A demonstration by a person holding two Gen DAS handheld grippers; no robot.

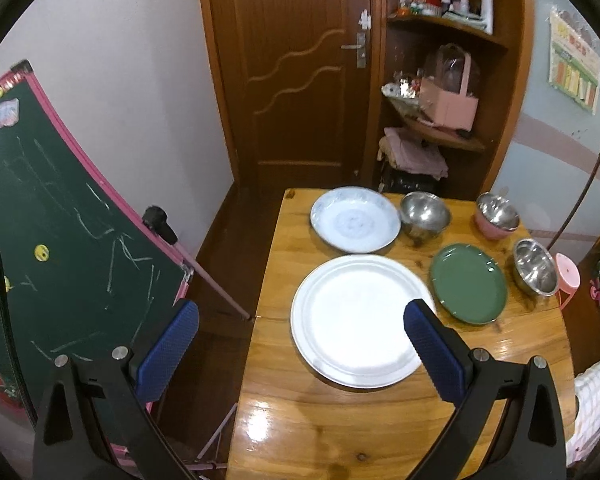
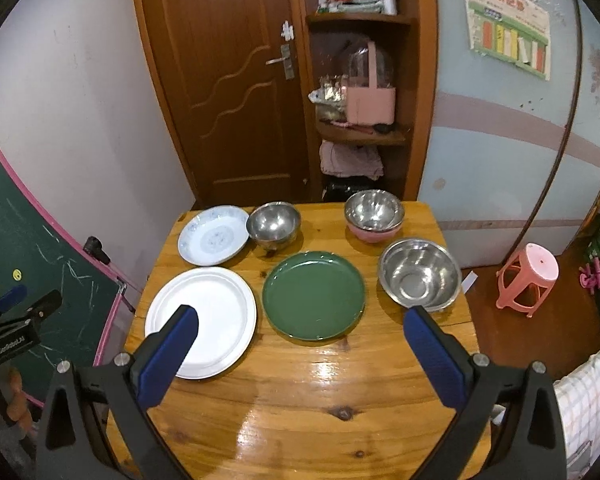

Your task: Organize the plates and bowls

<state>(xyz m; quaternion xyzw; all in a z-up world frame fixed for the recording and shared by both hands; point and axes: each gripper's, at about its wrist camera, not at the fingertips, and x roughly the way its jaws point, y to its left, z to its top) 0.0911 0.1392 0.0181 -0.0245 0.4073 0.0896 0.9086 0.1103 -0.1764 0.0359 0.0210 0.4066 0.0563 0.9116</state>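
On the wooden table (image 2: 320,400) lie a large white plate (image 2: 202,320), a green plate (image 2: 314,296) and a blue-patterned plate (image 2: 214,234). Behind them stand a steel bowl (image 2: 274,224), a pink bowl (image 2: 374,236) with a steel bowl nested in it, and a wide steel bowl (image 2: 420,274). My right gripper (image 2: 301,314) hovers open over the near table, holding nothing. My left gripper (image 1: 300,312) is open above the table's left edge, its right finger over the white plate (image 1: 356,320), with the green plate (image 1: 468,284) to the right.
A green chalkboard (image 1: 60,220) with a pink frame leans left of the table. A pink stool (image 2: 528,276) stands on the floor at right. A checked cloth (image 2: 588,392) hangs near the table's right corner. A wooden door and corner shelf are behind.
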